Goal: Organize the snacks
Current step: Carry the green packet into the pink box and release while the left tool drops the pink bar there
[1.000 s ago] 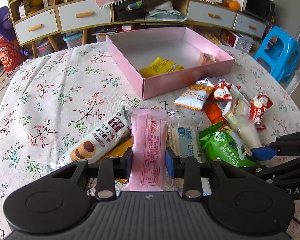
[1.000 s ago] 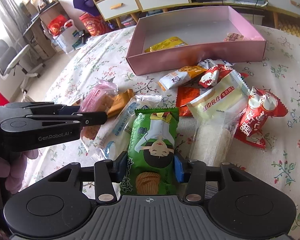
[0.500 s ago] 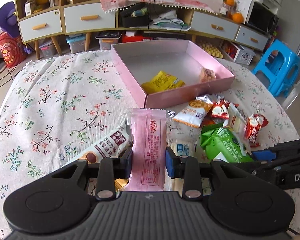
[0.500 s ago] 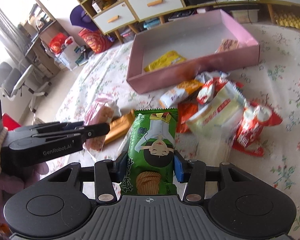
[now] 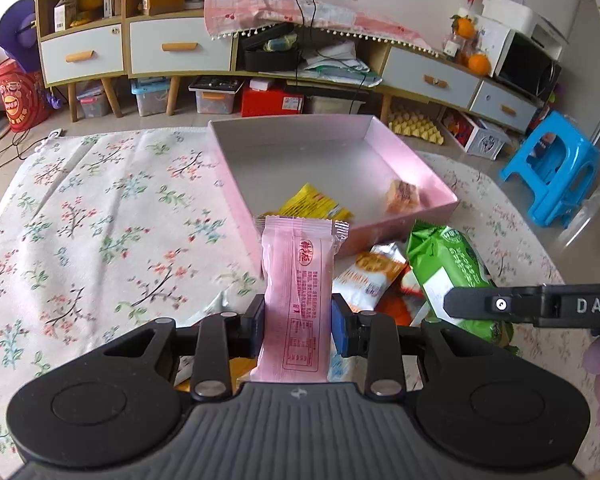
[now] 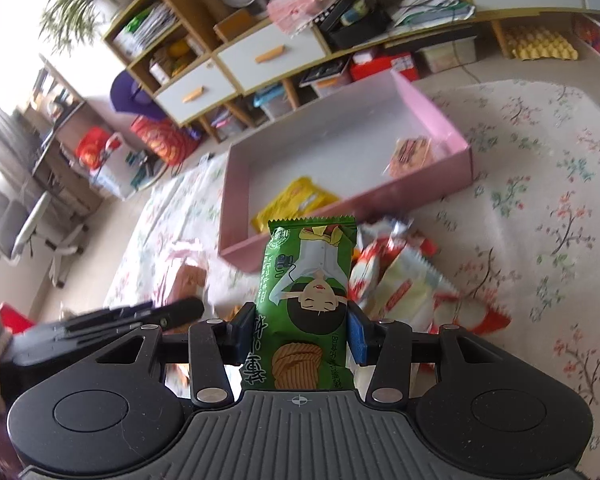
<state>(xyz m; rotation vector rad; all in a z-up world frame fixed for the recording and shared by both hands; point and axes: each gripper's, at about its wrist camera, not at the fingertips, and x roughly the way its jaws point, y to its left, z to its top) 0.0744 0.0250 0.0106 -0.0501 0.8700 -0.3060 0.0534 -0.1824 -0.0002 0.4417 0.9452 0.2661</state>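
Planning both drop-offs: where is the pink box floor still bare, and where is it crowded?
Inside the pink box, the far half toward the back wall is bare. The near edge is taken: yellow packet at the near left, small orange snack at the near right. On the table, the snack pile crowds the box front.

White capitals "DAS" on the black arm of the right tool (image 5: 540, 306); the word runs off the frame edge. Pink snack packet (image 5: 296, 304) carries red Chinese characters and a boxed block of fine red print, too small to read. Green snack packet (image 6: 306, 300) shows large white Chinese characters, seen upside down. Other wrappers: print illegible.
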